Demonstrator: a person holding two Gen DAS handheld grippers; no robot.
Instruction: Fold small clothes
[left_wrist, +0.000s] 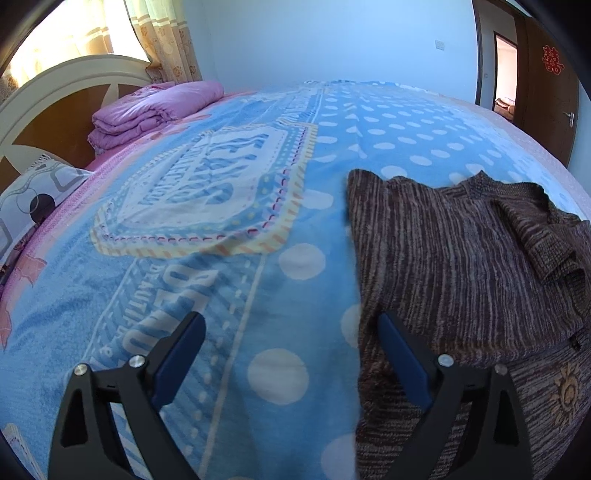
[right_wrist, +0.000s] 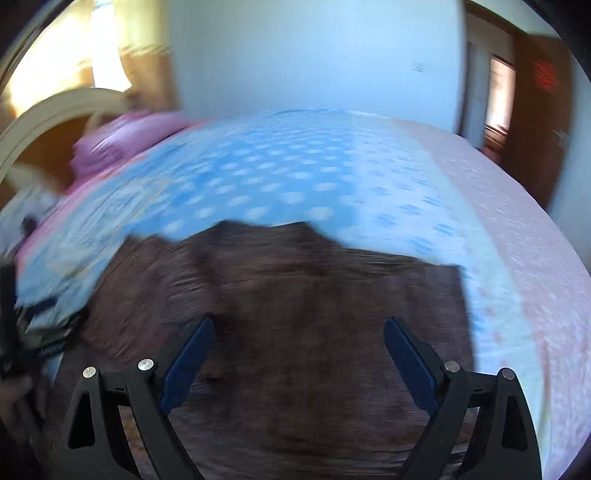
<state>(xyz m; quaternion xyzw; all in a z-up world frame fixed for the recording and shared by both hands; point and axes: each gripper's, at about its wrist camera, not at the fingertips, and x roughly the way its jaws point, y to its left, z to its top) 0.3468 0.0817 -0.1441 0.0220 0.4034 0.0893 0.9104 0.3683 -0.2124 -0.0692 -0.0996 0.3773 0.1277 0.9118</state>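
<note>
A brown striped knit sweater (left_wrist: 461, 258) lies on the blue spotted blanket (left_wrist: 229, 288), with a sleeve folded across its upper right part and a gold sun emblem near its lower right. My left gripper (left_wrist: 291, 321) is open over the sweater's left edge: one finger is above the blanket, the other above the knit, with nothing pinched. In the blurred right wrist view the same sweater (right_wrist: 295, 302) fills the lower middle. My right gripper (right_wrist: 299, 325) hangs open above it, holding nothing.
A folded purple quilt (left_wrist: 155, 110) and a patterned pillow (left_wrist: 33, 199) lie by the white headboard (left_wrist: 55, 81) at the far left. A brown door (left_wrist: 546, 92) stands at the far right. A pink sheet (right_wrist: 517, 221) covers the bed's right side.
</note>
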